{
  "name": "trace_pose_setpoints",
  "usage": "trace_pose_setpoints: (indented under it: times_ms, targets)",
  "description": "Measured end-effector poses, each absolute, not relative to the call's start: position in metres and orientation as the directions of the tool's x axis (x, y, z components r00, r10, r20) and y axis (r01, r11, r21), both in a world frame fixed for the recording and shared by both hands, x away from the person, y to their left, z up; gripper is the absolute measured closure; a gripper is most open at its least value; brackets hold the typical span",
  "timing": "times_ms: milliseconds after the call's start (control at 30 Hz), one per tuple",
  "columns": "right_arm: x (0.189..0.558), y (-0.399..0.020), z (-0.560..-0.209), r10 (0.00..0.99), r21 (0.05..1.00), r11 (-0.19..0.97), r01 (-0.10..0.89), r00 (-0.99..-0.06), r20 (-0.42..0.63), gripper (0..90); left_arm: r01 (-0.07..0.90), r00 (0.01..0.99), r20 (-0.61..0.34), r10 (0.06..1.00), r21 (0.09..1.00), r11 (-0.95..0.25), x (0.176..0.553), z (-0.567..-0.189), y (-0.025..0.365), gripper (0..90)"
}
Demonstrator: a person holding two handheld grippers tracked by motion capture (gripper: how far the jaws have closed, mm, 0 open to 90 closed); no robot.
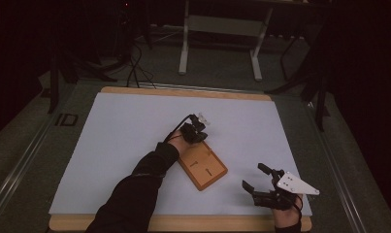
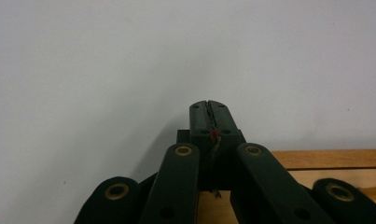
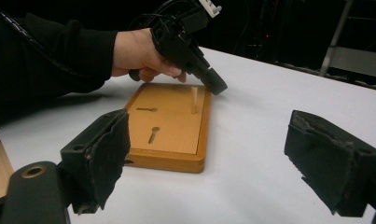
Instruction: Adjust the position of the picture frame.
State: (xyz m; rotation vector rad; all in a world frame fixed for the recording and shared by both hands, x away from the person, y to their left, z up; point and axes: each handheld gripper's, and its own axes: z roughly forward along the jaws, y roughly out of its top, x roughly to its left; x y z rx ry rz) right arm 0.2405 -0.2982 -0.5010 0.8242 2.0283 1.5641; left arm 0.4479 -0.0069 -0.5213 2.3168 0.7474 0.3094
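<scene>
A flat wooden board [image 1: 203, 167] with two dark slots lies on the white sheet near the middle of the table. In the right gripper view a thin wooden peg [image 3: 194, 99] stands upright at the far end of the board [image 3: 169, 123]. My left gripper [image 1: 201, 139] is shut, its tip low just past that far end. In the left gripper view its jaws [image 2: 209, 109] press together over the white sheet, and I cannot tell whether anything thin is pinched. The same left gripper [image 3: 217, 86] is close beside the peg. My right gripper [image 1: 255, 177] stands open at the front right, nothing between its jaws [image 3: 213, 140].
The white sheet [image 1: 135, 145] covers a wooden tabletop [image 1: 183, 92] whose rim shows at front and back. Beyond the table, a light metal desk frame [image 1: 222, 43] and dark stand legs [image 1: 86, 68] rest on the floor.
</scene>
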Motion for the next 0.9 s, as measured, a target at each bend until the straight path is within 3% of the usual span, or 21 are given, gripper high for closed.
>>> trace_pose_setpoints:
  times_ms: [900]
  targets:
    - [0.24,-0.298,-0.502,0.696,0.965,0.182,0.188,-0.718,0.008,13.9,0.487,0.788,-0.009,0.615,0.62,-0.615,0.419,-0.517,0.057,90.0]
